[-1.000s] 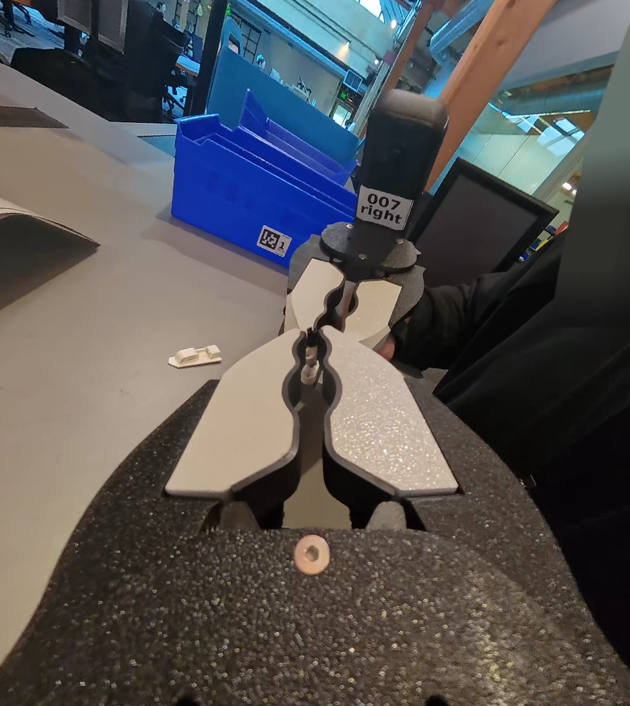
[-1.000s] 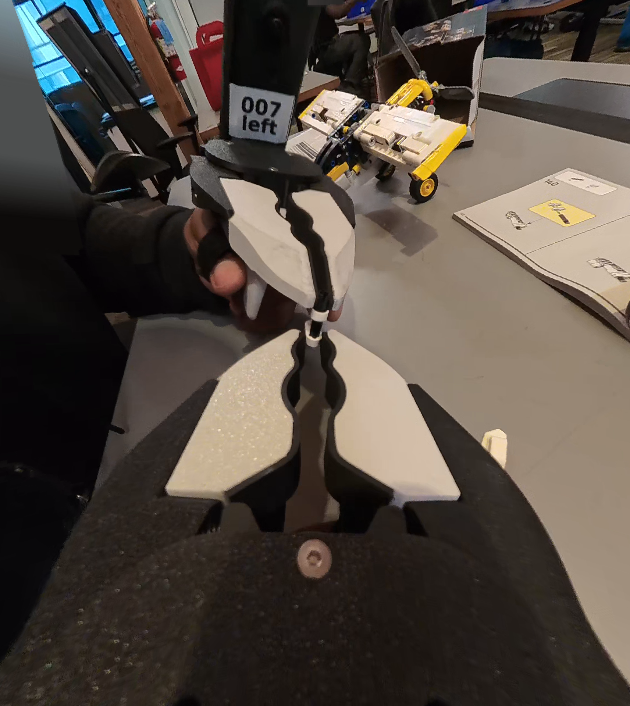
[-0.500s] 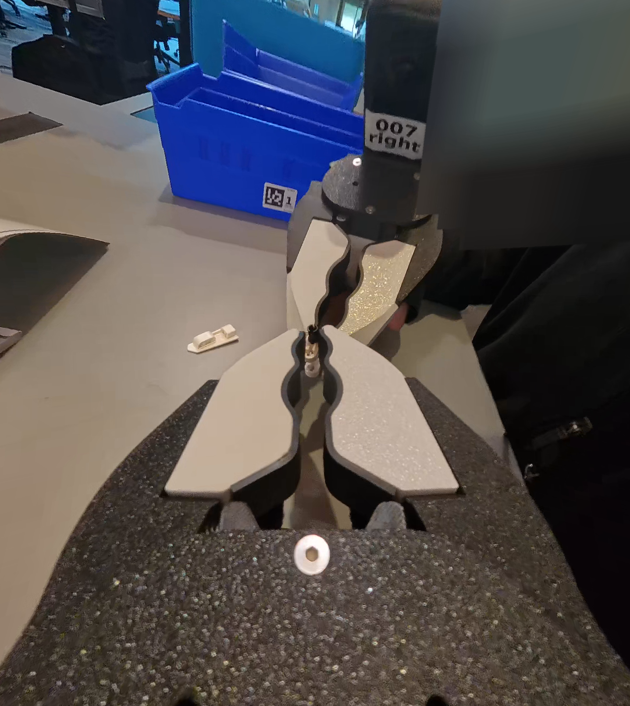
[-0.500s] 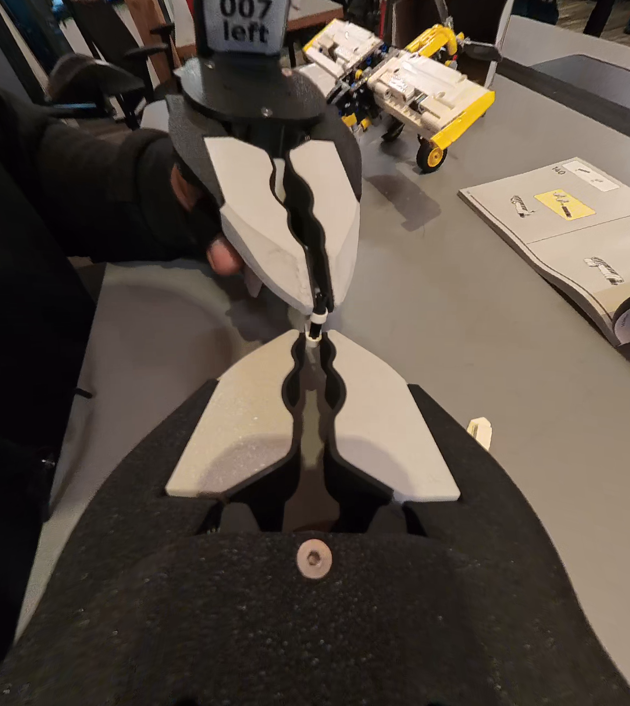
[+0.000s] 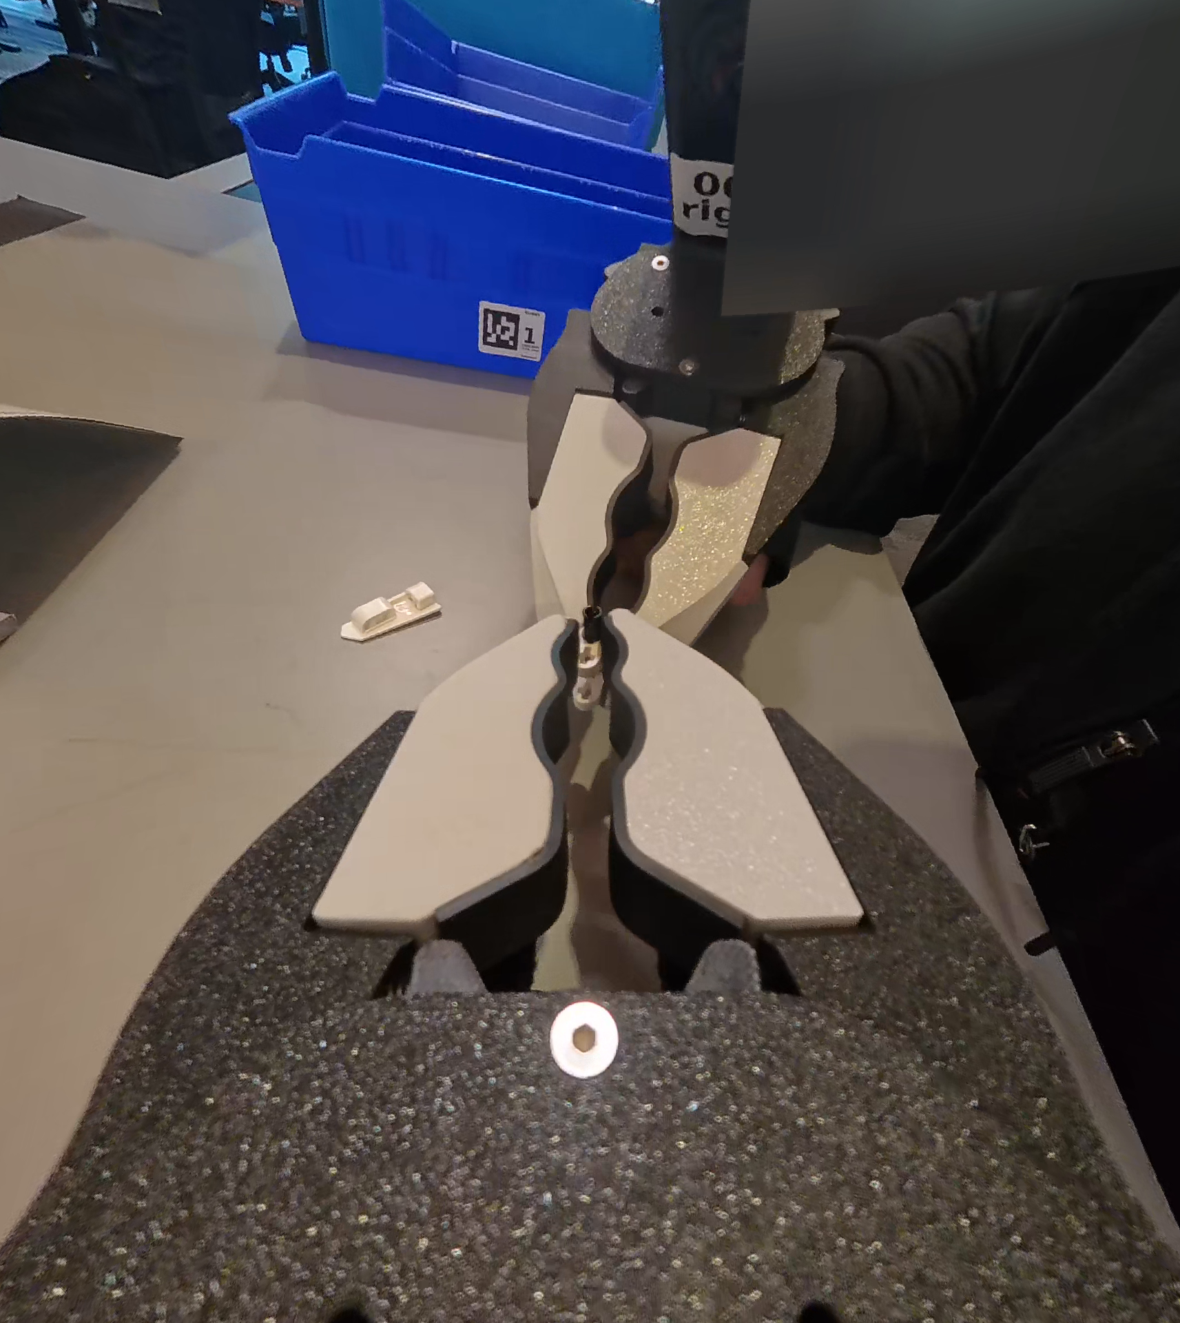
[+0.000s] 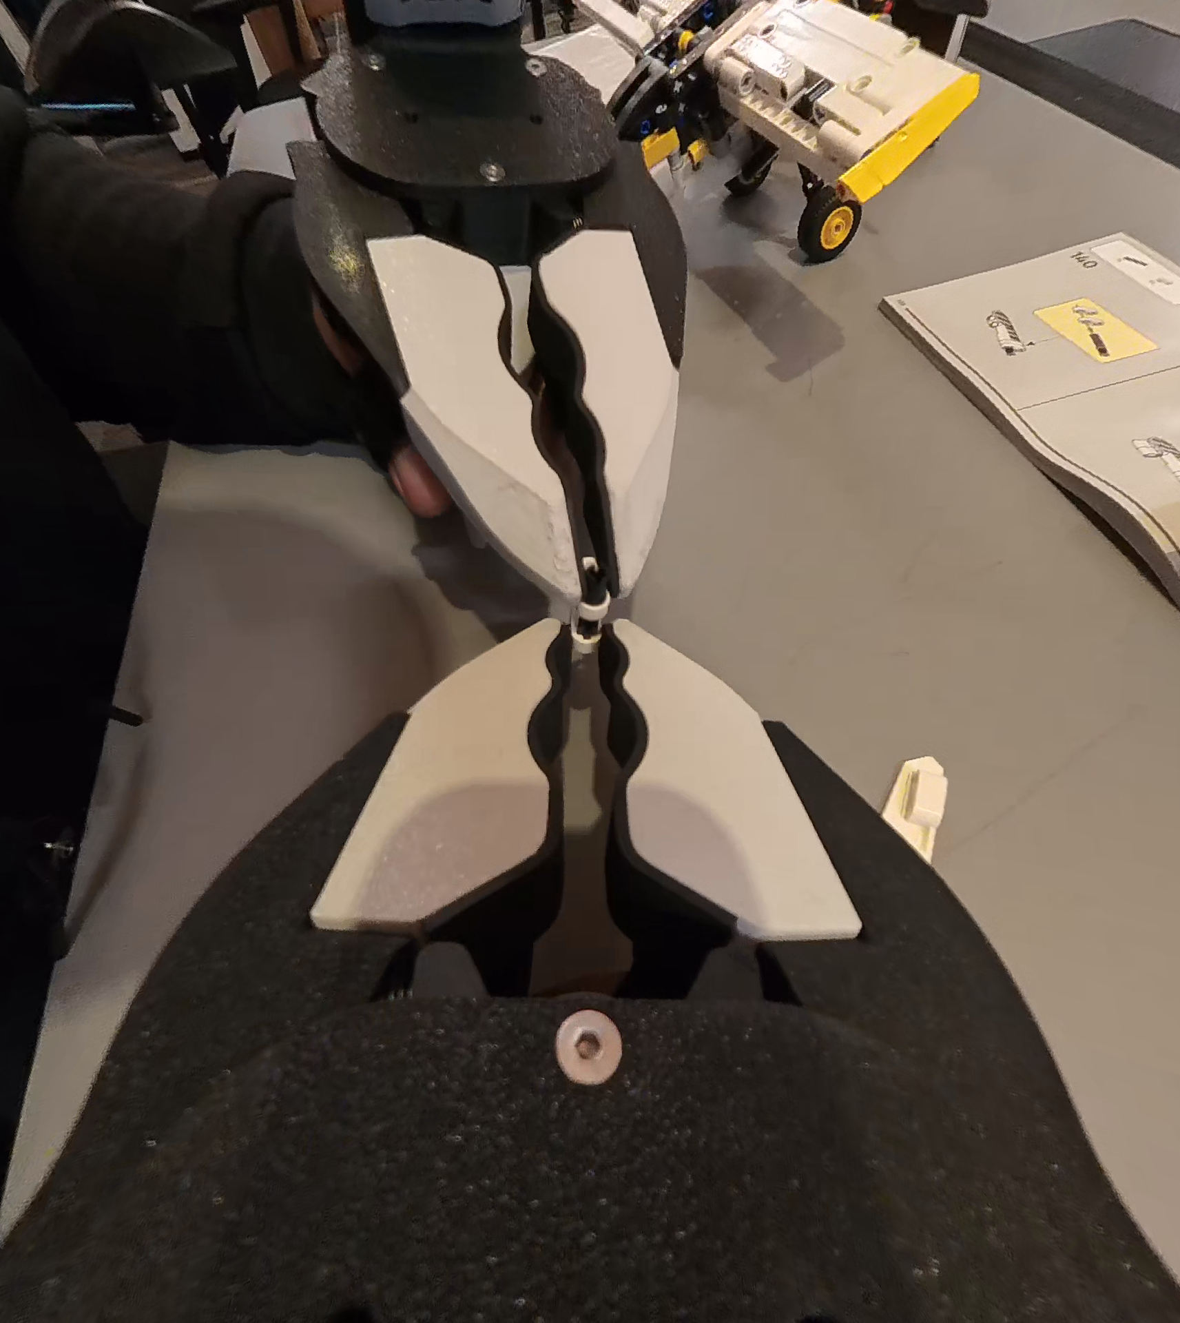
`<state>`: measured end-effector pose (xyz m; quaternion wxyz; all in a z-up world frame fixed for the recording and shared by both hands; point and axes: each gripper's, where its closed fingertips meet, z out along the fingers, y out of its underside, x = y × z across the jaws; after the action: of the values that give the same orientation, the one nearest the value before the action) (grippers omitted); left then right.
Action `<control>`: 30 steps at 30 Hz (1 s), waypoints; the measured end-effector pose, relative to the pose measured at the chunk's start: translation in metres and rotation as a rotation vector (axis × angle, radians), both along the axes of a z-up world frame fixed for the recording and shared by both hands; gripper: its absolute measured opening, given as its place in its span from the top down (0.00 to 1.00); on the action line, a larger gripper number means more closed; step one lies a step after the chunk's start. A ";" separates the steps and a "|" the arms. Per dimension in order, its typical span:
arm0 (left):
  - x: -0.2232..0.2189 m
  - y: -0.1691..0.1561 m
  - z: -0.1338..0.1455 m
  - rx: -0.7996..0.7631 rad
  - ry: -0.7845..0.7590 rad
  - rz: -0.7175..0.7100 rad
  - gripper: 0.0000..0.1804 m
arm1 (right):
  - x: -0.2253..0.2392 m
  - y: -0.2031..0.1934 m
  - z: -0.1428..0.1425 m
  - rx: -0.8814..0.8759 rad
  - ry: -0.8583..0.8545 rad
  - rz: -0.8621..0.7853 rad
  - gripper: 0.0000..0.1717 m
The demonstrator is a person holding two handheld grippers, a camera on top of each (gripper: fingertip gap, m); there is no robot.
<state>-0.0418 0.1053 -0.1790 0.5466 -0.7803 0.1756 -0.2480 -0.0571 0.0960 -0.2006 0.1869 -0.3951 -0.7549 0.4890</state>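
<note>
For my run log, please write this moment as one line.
left tool: shut on white connector | right tool: shut on its other end, black pin between | tips meet above table | loose white piece beside

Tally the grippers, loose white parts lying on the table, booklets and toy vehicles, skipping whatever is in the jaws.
Grippers: 2, left and right
Loose white part: 1
Booklet: 1
Toy vehicle: 1
Total: 5
</note>
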 end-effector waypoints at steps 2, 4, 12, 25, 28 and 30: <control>0.000 0.000 0.001 0.002 -0.006 0.000 0.97 | 0.000 0.000 0.001 0.001 0.004 -0.003 0.96; -0.001 0.000 0.001 0.004 -0.004 0.002 0.97 | -0.001 0.001 0.001 0.000 0.006 -0.006 0.96; -0.003 0.003 0.010 0.045 -0.032 0.021 0.93 | -0.002 0.004 0.008 -0.093 0.008 -0.019 0.96; -0.006 -0.003 0.015 0.258 0.366 0.021 0.85 | 0.001 0.005 0.023 -0.453 -0.156 0.006 0.96; -0.007 -0.002 0.013 0.310 0.494 0.035 0.84 | 0.003 0.004 0.024 -0.549 -0.222 0.019 0.96; -0.005 -0.003 0.010 0.324 0.532 0.016 0.84 | 0.004 0.002 0.024 -0.574 -0.245 0.030 0.96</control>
<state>-0.0470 0.1024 -0.1692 0.6008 -0.7217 0.3438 0.0005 -0.0527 0.0981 -0.1763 -0.0318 -0.4767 -0.6085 0.6336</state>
